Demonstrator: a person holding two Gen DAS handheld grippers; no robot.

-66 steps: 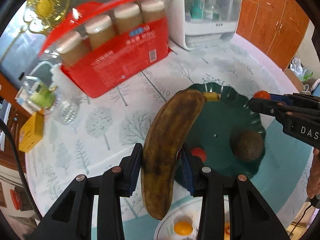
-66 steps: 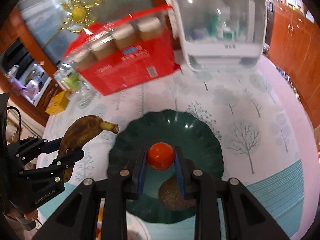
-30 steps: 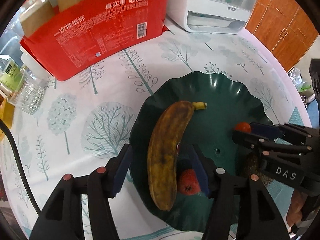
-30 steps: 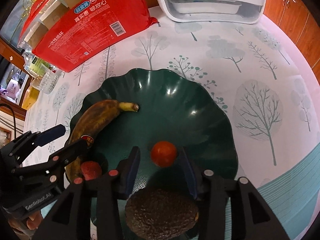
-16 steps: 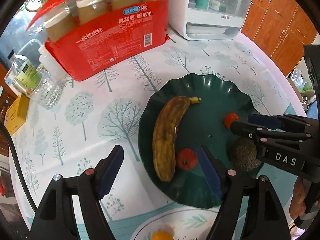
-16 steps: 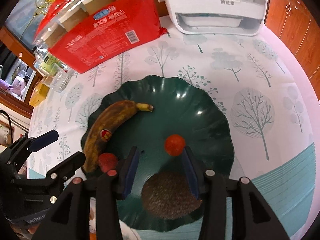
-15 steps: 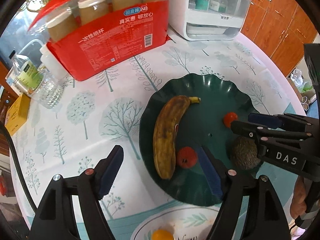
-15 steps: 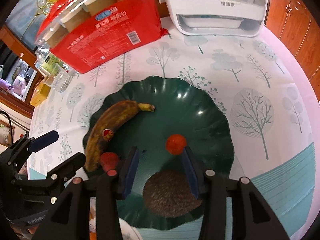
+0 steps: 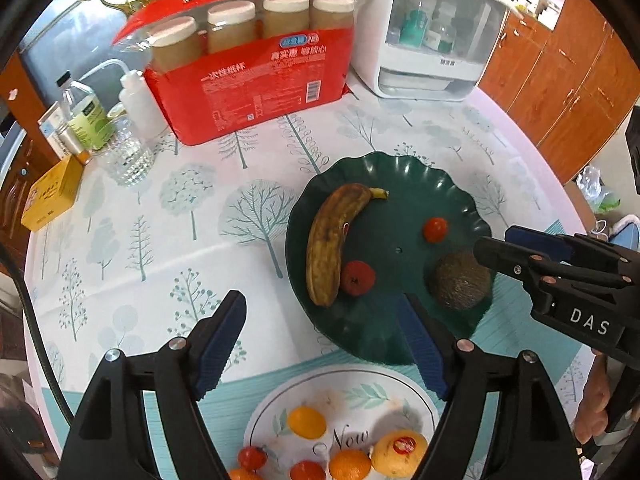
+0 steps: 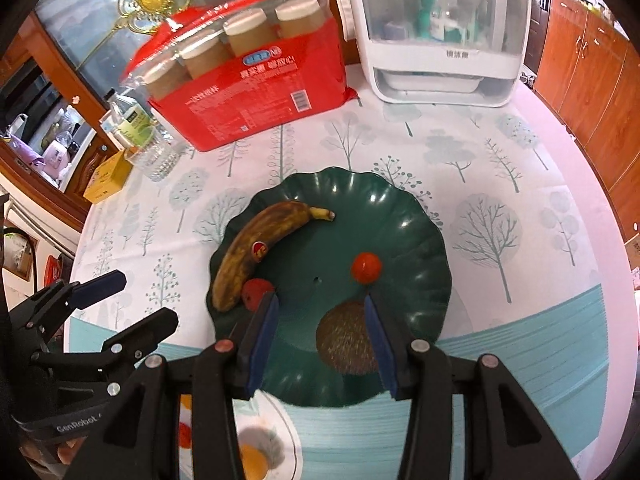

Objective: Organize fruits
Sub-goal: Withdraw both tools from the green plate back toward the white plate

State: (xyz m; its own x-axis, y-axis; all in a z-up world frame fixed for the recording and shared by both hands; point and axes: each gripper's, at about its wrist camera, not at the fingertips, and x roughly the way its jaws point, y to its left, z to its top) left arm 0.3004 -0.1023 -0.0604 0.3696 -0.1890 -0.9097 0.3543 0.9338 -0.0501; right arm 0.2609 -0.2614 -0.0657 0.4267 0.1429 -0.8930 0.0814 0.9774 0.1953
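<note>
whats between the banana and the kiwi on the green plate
A small red fruit lies beside the banana, then bare green plate up to the kiwi, in the left wrist view.

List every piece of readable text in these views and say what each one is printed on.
"DAS" on the right gripper body.
"GenRobot." on the left gripper body, the rest cut off.
"New" on the white plate, in script.
"NB" in the blue logo on the red paper-cup pack; its Chinese lines, barcode and fine print are too blurred to read.
Chinese characters on the white appliance: too small.
Banana sticker, bottle labels: unreadable.
</note>
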